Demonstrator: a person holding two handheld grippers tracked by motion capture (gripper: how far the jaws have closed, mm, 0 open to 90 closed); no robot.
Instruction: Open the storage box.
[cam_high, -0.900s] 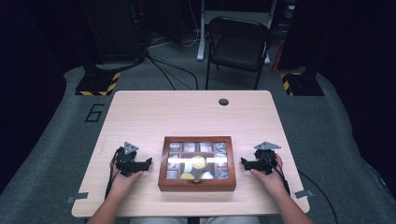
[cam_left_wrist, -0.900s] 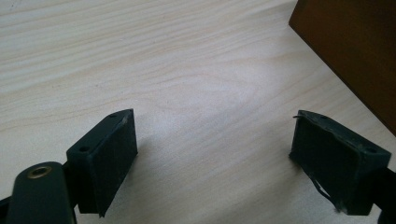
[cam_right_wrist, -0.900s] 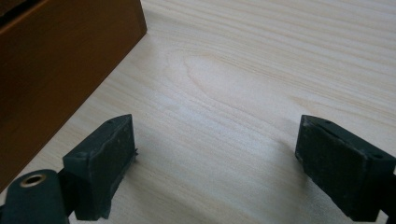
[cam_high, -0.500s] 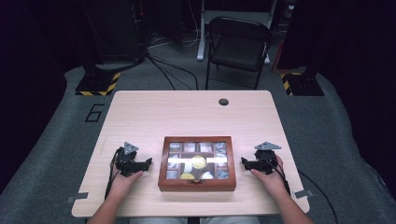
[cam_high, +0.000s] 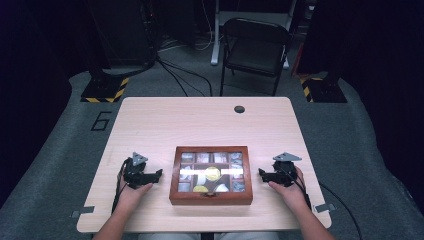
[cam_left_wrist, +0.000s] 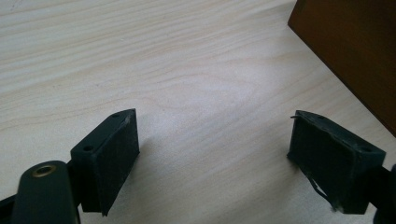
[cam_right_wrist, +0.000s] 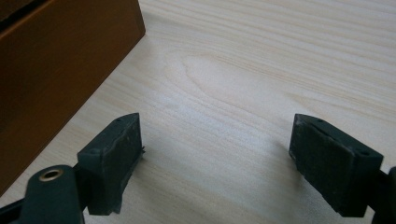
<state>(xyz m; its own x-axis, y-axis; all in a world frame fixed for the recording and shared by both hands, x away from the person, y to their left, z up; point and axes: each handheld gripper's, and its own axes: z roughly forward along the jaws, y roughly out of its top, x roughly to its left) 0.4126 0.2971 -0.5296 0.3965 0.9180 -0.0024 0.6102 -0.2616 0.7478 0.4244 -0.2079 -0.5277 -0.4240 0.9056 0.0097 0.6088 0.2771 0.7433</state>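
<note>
A wooden box (cam_high: 210, 175) with a glass lid is sitting near the front middle of the counter (cam_high: 200, 125), its long axis running side to side. The left claw (cam_high: 154, 176) and right claw (cam_high: 265, 175) are resting either side of it, each just beside an end wall, both spread wide and pinching nothing. Each is pointing inward at the box, about equally near

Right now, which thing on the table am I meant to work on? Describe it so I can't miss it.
On the light wooden table, look near the front edge, midway between the two hands. There sits the wooden box, reddish brown, with a glass lid showing small compartments and gold round pieces. The only other thing on the table is a small dark round spot far back.
</note>
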